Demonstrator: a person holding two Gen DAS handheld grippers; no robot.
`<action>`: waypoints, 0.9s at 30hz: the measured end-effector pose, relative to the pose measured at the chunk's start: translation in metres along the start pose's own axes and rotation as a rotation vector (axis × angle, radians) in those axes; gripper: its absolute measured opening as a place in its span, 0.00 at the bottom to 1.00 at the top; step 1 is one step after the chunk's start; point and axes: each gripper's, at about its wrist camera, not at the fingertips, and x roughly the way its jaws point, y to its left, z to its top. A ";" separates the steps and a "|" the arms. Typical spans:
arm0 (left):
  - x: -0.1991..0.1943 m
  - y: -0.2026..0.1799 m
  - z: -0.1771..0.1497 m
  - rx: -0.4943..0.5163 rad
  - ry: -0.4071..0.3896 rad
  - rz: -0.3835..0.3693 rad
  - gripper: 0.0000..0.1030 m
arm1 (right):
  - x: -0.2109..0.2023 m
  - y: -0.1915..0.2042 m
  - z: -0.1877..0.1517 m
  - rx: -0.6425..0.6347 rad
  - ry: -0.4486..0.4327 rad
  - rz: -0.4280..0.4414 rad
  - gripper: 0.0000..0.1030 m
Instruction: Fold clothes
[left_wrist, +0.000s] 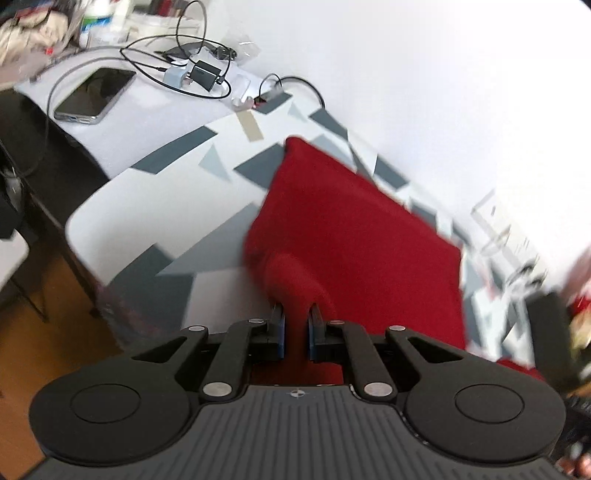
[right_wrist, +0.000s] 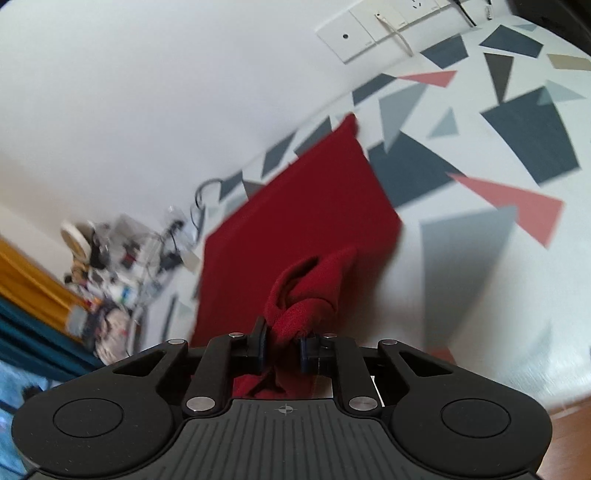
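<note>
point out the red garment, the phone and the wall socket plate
red garment (left_wrist: 354, 229), left wrist view, middle of the flat cloth
phone (left_wrist: 96, 94), left wrist view, centre of dark screen
wall socket plate (right_wrist: 347, 38), right wrist view, face of leftmost panel

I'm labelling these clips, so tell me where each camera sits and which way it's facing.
Left wrist: on the left gripper, looking along its fingers over the red garment toward a phone and cables.
Right wrist: on the right gripper, facing the garment and wall sockets.
Shared: the garment, the patterned tablecloth, and the white wall.
</note>
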 end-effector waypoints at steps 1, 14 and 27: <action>0.003 0.000 0.008 -0.040 -0.001 -0.013 0.11 | 0.004 0.001 0.011 0.035 -0.009 0.008 0.14; 0.136 -0.010 0.139 -0.228 0.104 -0.099 0.09 | 0.113 -0.021 0.124 0.326 -0.141 -0.083 0.14; 0.253 0.013 0.210 -0.158 0.377 -0.126 0.61 | 0.213 -0.044 0.177 0.375 -0.171 -0.234 0.55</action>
